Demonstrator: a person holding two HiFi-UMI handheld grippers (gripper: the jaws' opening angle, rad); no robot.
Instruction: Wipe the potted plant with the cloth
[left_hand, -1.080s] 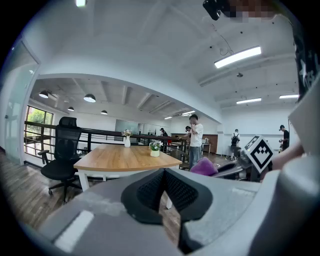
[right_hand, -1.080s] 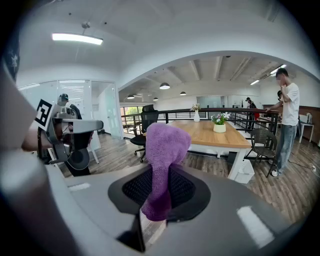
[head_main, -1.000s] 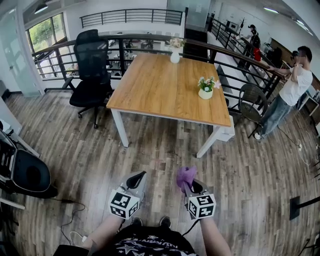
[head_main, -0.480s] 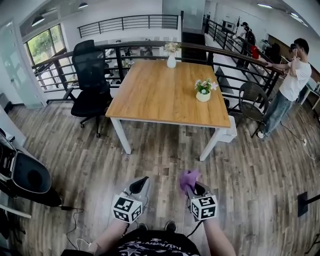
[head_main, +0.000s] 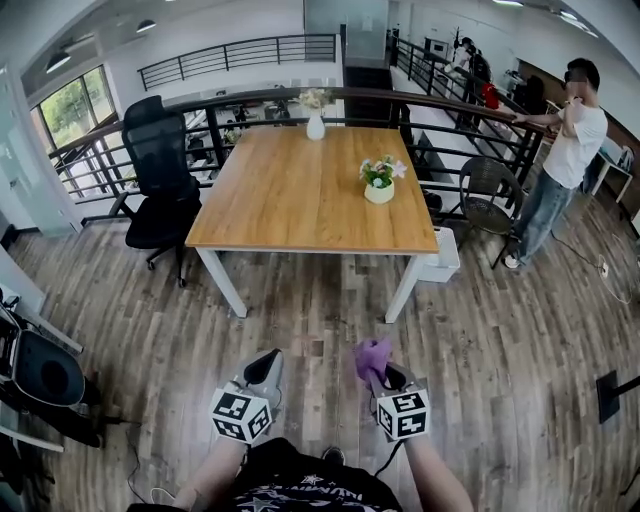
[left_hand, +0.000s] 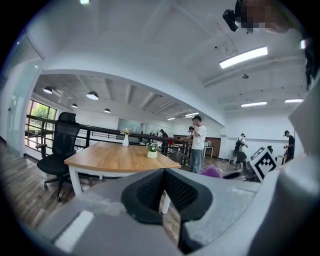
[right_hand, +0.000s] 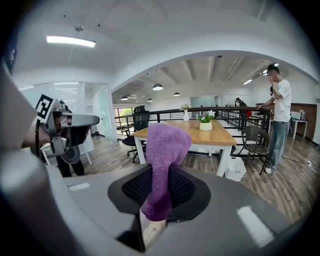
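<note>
Purple cloth (head_main: 372, 352) clamped in right tool (head_main: 380, 376), plant (head_main: 379, 183) distant.

black office chair (head_main: 160, 175) left of desk (head_main: 290, 195) | white vase (head_main: 316, 126) at desk's far edge | person (head_main: 565, 150) by railing (head_main: 250, 95) | white bin (head_main: 440, 262) beside desk leg

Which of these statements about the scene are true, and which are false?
1. The right claw grips a purple cloth. True.
2. The left claw holds a sponge. False: it is shut and empty.
3. The potted plant stands on the wooden table. True.
4. In the head view, the office chair stands right of the table. False: it stands left of it.
</note>
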